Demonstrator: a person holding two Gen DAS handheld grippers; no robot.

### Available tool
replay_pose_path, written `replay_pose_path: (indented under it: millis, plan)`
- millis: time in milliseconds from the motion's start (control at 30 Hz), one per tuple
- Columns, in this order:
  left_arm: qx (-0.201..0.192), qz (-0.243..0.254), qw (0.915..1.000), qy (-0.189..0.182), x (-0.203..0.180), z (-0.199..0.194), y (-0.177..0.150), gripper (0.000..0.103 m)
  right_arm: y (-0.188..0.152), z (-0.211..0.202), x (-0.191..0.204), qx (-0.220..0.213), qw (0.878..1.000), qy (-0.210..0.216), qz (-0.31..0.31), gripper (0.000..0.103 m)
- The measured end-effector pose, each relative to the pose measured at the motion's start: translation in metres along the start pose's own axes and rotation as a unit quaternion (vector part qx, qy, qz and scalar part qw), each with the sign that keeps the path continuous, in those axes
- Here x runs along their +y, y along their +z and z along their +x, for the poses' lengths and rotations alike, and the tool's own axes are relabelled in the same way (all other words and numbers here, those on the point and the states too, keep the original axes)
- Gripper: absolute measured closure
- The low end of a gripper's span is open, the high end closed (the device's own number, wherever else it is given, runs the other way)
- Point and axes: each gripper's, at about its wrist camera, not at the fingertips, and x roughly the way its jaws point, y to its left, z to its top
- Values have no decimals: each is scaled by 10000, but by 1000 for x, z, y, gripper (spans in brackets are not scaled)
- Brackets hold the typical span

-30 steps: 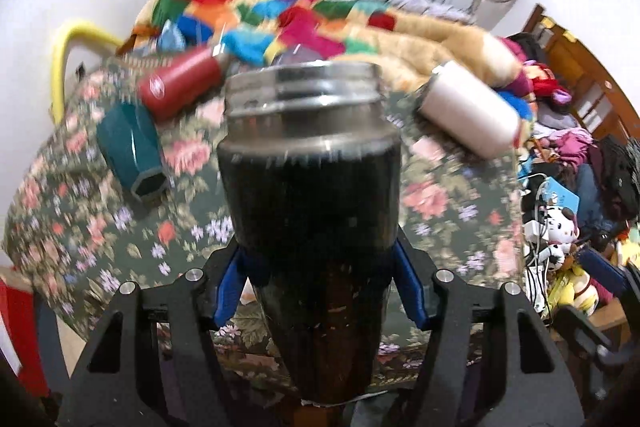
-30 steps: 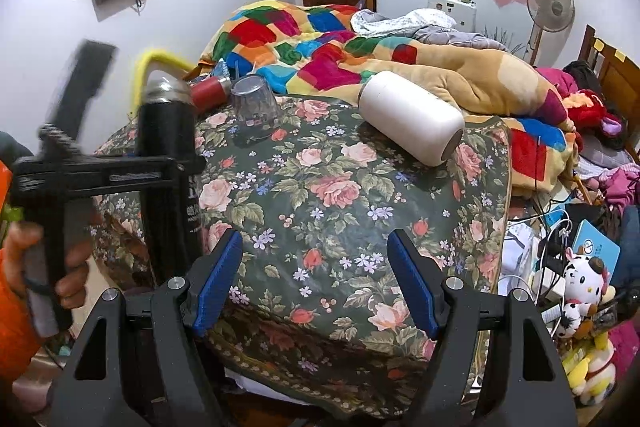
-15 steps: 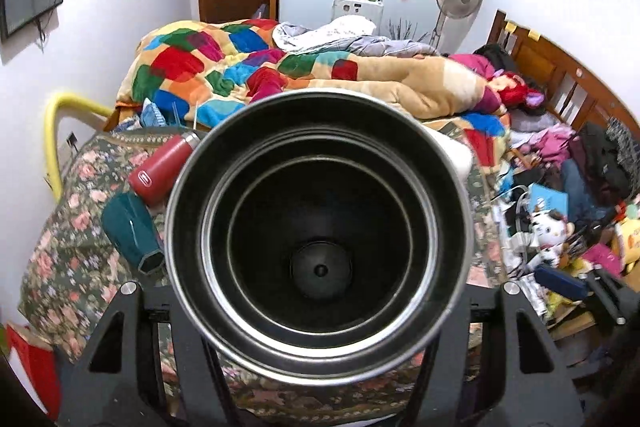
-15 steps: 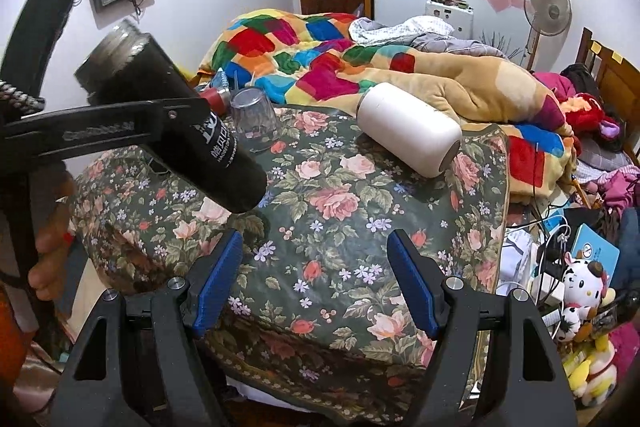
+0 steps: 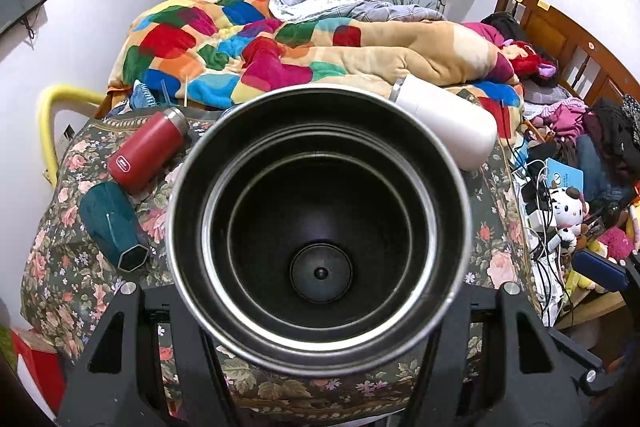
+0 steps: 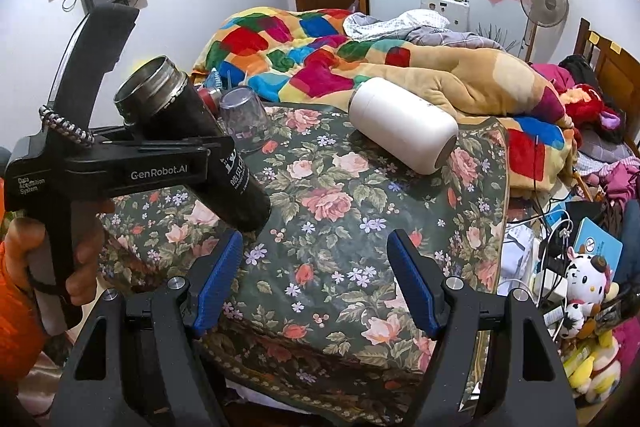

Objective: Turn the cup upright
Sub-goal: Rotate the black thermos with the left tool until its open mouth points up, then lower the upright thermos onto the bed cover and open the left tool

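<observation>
One black steel cup is pinched across its body by the left gripper, lifted off the flowered bed cover and tilted with its open mouth up and back toward that gripper's camera, seemingly mid-turn toward upright. The right gripper hangs spread and empty, below and right of the cup. The left gripper reads "GenRobot.AI" and "Data Acquisition System"; the cup's white lettering is illegible.

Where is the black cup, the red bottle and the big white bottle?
black cup [image 6: 224,163]: right wrist view, on its dark side wall.
red bottle [image 5: 146,151]: left wrist view, mid-body.
white bottle [image 6: 402,135]: right wrist view, middle of its side.
</observation>
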Motion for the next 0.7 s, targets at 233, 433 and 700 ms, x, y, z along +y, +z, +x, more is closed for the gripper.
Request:
replay_pose_path:
  millis: [233,433,700]
  plan:
    - [-57,215,9997,34,-8,-8,4,36,1,0,0,-16,10000,-1,15,31]
    - [-392,235,9989,-68,-3,-44,-2,35,5,-18,5,-203,9998,10,17,31]
    - [-1394,23,9900,-195,16,-139,-17,31,18,-75,18,-929,9957,26,51,31]
